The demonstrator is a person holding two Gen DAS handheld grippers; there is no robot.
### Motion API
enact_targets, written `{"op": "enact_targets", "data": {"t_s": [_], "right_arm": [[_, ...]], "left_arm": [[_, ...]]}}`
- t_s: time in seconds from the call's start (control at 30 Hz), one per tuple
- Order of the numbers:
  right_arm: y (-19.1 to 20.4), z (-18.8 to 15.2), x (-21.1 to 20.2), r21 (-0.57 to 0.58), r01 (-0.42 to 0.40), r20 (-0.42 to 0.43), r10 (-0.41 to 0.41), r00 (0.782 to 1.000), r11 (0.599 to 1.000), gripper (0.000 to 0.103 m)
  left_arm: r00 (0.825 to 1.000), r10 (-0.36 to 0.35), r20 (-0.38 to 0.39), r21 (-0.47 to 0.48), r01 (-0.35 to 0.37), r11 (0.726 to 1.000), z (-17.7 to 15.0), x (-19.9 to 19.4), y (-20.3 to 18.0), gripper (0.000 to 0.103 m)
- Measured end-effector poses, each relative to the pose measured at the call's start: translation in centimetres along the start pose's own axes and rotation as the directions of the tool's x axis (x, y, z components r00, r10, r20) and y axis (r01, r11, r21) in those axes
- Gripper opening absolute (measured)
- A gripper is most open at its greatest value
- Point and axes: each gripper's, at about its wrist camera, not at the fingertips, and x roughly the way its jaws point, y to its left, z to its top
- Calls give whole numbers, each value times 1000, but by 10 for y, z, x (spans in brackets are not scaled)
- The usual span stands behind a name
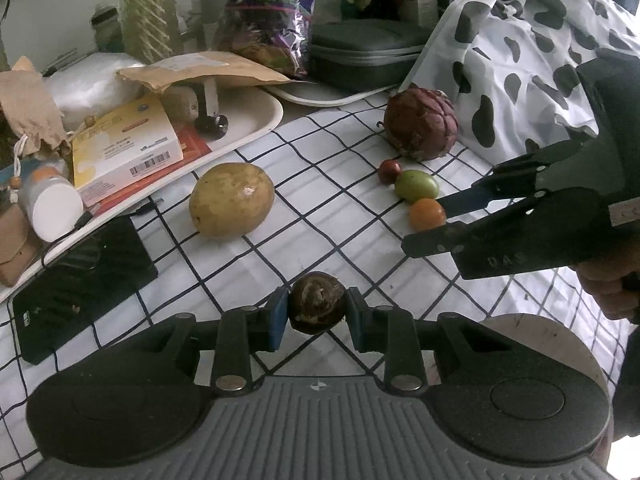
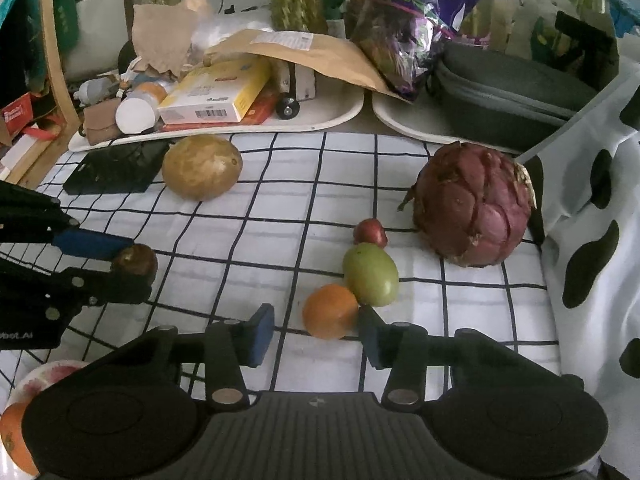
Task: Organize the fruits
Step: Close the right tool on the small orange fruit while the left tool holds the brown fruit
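Note:
My left gripper (image 1: 317, 312) is shut on a small dark brown fruit (image 1: 317, 303), held just above the checked cloth; it also shows in the right wrist view (image 2: 135, 261). My right gripper (image 2: 316, 330) is open, its right finger touching a small orange fruit (image 2: 330, 317). A green fruit (image 2: 371, 275) and a small red fruit (image 2: 370, 233) lie in a row behind the orange one. A purple dragon fruit (image 2: 474, 204) sits at the right. A large yellow-brown fruit (image 2: 202, 167) lies at the back left.
A white tray (image 2: 340, 118) of boxes, a bottle and paper bags stands behind the cloth. A black phone (image 2: 116, 170) lies left of the yellow fruit. A grey case (image 2: 504, 100) sits back right. A cow-print cloth (image 2: 592, 240) rises at the right. A plate with fruit (image 2: 16, 420) is at lower left.

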Motion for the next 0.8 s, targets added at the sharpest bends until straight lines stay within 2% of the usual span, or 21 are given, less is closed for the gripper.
{"op": "enact_targets", "data": {"t_s": [0.17, 0.47, 0.8], "right_arm": [[-2, -1, 0, 15, 35, 7, -35, 999, 999, 30], [-6, -2, -4, 51, 26, 16, -27, 1000, 998, 29], [12, -2, -30, 20, -25, 88, 23, 996, 999, 29]], "left_arm": [[1000, -6, 7, -1, 6, 1000, 1, -2, 0, 30], [1000, -5, 17, 12, 4, 1000, 2, -6, -5, 30], [999, 5, 54, 7, -5, 1000, 0, -24, -14, 30]]}}
